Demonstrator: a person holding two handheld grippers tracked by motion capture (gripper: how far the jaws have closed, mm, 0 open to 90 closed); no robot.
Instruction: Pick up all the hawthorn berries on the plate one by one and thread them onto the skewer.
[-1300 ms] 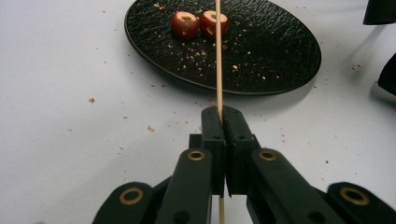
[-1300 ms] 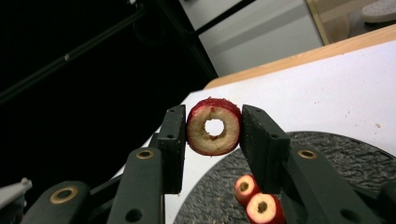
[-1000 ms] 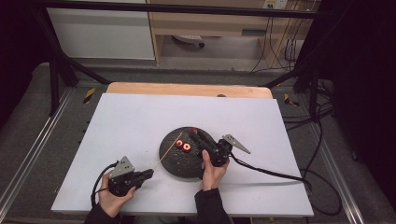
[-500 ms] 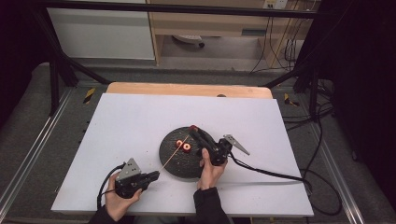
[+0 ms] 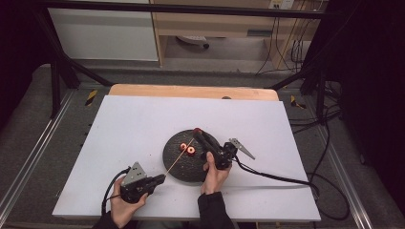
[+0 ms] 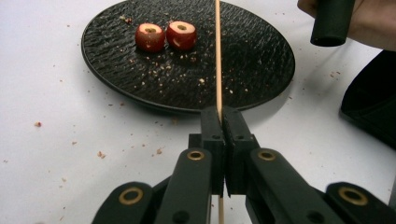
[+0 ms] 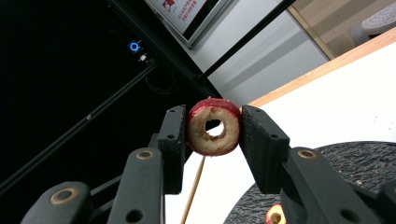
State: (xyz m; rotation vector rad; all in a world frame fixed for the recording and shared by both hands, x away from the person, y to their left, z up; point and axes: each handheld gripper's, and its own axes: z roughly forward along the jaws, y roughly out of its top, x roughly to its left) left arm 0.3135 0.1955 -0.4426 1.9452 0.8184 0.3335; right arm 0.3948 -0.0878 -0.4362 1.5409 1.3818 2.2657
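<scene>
Work in hand: threading cored red fruit rings onto a thin wooden skewer [image 6: 217, 56].
Left gripper [image 5: 160, 180]: jaws pressed together on the skewer's near end; the stick runs from them up and across the black plate [image 6: 261, 70] toward the right gripper.
Right gripper [image 7: 214, 133]: jaws pinching one held fruit ring [image 7: 214, 127] by its red sides, with the cored hole facing the camera. In the high view it sits over the plate's far edge [image 5: 197, 132].
Skewer tip: in the right gripper view the stick rises to just below the held ring; whether it has entered the hole cannot be told.
Spare rings: two more fruit rings [image 5: 187, 149] lie side by side on the plate, left of the skewer and not touching it.
Skewer handling: likely light, stiff along its length but slender, so it would bow or snap under side load. Held at one end, its far tip will wander.
Fruit handling: probably soft, moist and easily crushed or split; the skin sides are the best place to grip, leaving the hole free.
Plate: round, matt black, rough pebbled texture, strewn with crumbs.
Surface [image 5: 119, 124]: smooth white board, a few crumbs near the plate.
</scene>
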